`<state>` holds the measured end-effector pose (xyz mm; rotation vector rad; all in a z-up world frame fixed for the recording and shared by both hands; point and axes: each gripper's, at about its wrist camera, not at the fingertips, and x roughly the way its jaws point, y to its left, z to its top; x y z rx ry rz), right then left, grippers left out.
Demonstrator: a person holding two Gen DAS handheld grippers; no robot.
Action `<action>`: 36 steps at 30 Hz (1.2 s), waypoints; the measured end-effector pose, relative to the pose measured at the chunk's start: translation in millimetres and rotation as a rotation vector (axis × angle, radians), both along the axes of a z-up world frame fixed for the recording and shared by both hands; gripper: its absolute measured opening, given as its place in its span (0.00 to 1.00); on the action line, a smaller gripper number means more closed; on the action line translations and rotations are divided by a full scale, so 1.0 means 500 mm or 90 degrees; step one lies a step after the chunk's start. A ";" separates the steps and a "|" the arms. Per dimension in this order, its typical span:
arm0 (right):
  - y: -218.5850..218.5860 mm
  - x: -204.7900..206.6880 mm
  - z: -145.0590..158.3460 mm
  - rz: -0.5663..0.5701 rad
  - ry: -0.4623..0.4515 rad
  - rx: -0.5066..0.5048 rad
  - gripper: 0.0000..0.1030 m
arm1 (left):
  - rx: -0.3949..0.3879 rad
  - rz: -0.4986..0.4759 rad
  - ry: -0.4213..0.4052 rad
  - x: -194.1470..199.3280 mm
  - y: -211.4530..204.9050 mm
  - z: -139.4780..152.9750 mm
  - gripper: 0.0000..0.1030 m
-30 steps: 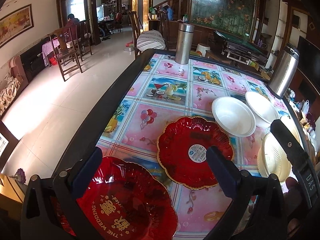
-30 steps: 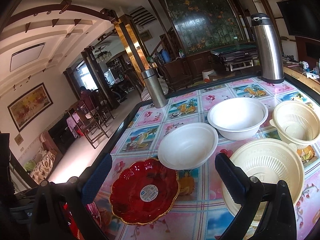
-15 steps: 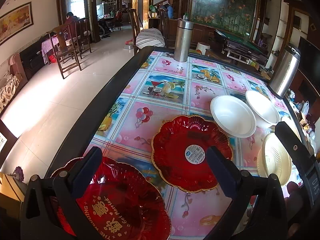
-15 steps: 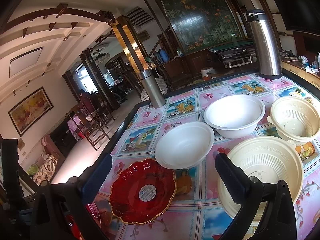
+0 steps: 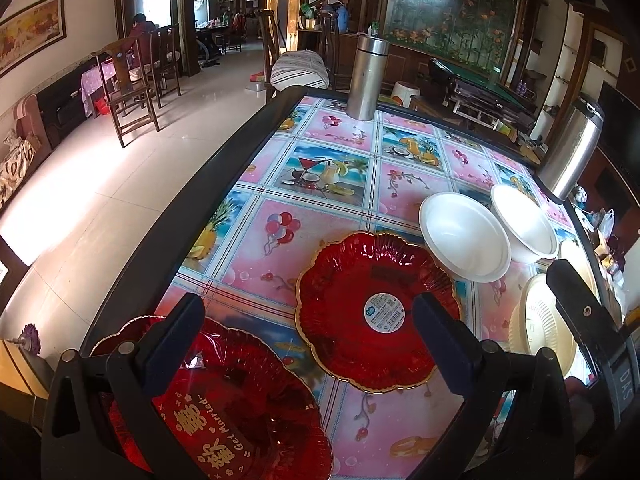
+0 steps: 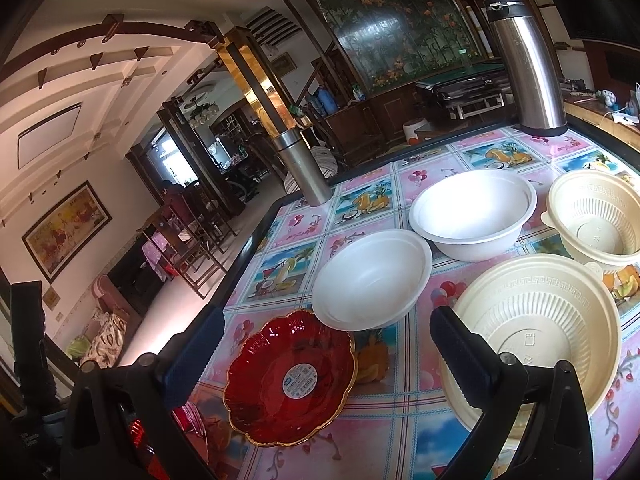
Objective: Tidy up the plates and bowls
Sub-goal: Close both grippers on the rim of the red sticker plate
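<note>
Plates in red translucent plastic are being viewed on the table [image 5: 320, 152]: a scalloped, gold-rimmed red plate [image 5: 376, 312] with a round white sticker at its centre, lying flat near the front, and a second red plate with gold lettering [image 5: 224, 412] at the front left corner. The left hand-held gripper [image 5: 308, 344] is being held released above them, grasping nothing. Two white bowls [image 6: 372, 280] are sitting side by side beyond. The right hand-held gripper [image 6: 324, 344] is likewise spread wide, one finger overlapping a ribbed cream bowl [image 6: 552, 320]; a smaller cream bowl [image 6: 596, 216] is standing behind it.
</note>
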<state>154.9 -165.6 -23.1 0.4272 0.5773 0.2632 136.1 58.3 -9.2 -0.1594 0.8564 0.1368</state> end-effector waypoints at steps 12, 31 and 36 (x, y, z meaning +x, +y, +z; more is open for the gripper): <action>-0.021 0.037 -0.043 0.067 0.084 0.131 0.99 | -0.168 -0.014 0.084 0.068 0.060 -0.036 1.00; 0.001 0.064 -0.098 0.173 0.209 0.250 0.99 | -0.308 -0.082 0.197 0.125 0.090 -0.095 1.00; 0.004 0.063 -0.098 0.192 0.210 0.283 0.99 | -0.311 -0.076 0.201 0.129 0.097 -0.101 1.00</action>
